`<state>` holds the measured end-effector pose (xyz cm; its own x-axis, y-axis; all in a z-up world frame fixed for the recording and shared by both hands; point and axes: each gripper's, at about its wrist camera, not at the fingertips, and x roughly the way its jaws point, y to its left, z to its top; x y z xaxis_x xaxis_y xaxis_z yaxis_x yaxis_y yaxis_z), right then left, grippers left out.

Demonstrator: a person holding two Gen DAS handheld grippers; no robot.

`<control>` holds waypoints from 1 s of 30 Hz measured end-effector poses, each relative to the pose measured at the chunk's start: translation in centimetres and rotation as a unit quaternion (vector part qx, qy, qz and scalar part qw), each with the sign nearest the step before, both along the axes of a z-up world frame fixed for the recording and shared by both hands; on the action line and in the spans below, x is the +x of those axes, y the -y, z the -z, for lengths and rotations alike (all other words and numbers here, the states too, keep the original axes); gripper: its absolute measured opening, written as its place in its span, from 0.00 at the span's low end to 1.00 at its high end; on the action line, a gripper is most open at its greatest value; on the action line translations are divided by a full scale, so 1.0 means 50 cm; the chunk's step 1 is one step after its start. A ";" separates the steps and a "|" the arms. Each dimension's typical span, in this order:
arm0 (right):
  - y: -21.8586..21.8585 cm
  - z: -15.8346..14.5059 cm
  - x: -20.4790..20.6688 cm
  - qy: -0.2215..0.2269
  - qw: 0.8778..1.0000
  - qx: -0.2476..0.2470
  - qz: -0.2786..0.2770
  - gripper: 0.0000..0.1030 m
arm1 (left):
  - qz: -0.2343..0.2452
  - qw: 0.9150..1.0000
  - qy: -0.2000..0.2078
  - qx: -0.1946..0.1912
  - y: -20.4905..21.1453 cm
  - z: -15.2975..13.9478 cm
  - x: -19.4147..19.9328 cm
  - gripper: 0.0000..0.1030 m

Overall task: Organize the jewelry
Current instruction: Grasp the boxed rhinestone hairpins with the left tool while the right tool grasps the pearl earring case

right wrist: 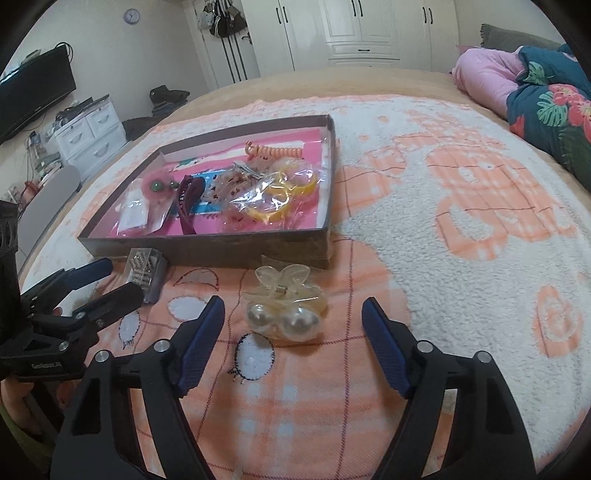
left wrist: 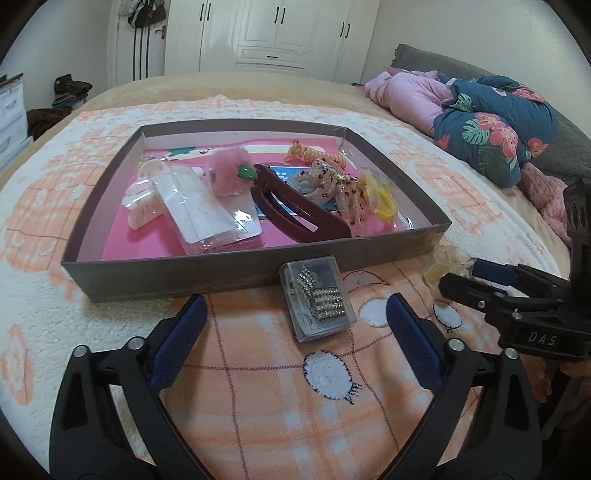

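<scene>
A shallow brown box (left wrist: 177, 275) (right wrist: 207, 247) lies on the bed with hair clips, a maroon claw clip (left wrist: 299, 214), a pink pompom (left wrist: 229, 171) and yellow bands (right wrist: 280, 199) inside. A clear case of rhinestone clips (left wrist: 317, 297) (right wrist: 146, 275) lies on the blanket just before the box, ahead of my open left gripper (left wrist: 295, 314). A clear clip with two pearls (right wrist: 286, 308) (left wrist: 443, 267) lies ahead of my open right gripper (right wrist: 293, 312). Both grippers are empty.
The bed is covered by an orange and white blanket (right wrist: 424, 206). Folded pink and floral bedding (left wrist: 480, 122) lies at the far right. White wardrobes (left wrist: 273, 33) stand behind; a white drawer unit (right wrist: 92, 136) stands at left.
</scene>
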<state>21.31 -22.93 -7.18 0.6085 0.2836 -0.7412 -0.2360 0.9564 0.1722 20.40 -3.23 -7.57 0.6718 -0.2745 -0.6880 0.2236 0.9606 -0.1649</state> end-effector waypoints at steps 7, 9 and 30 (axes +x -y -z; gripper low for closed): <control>0.003 0.012 0.013 -0.010 1.000 0.005 0.003 0.56 | 0.013 1.000 -0.013 -0.002 0.012 0.011 0.012 0.66; 0.003 0.014 0.017 -0.012 1.000 0.008 0.002 0.53 | 0.018 1.000 -0.012 -0.001 0.019 0.011 0.013 0.65; -0.025 -0.029 -0.032 0.029 0.998 0.013 -0.052 0.45 | 0.035 0.999 0.012 -0.008 0.015 -0.031 -0.009 0.27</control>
<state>19.71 -21.70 -5.76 0.6171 0.3657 -0.6968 -0.3437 0.9218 0.1794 19.96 -3.96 -6.01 0.6675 -0.3314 -0.6668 0.2937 0.9401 -0.1731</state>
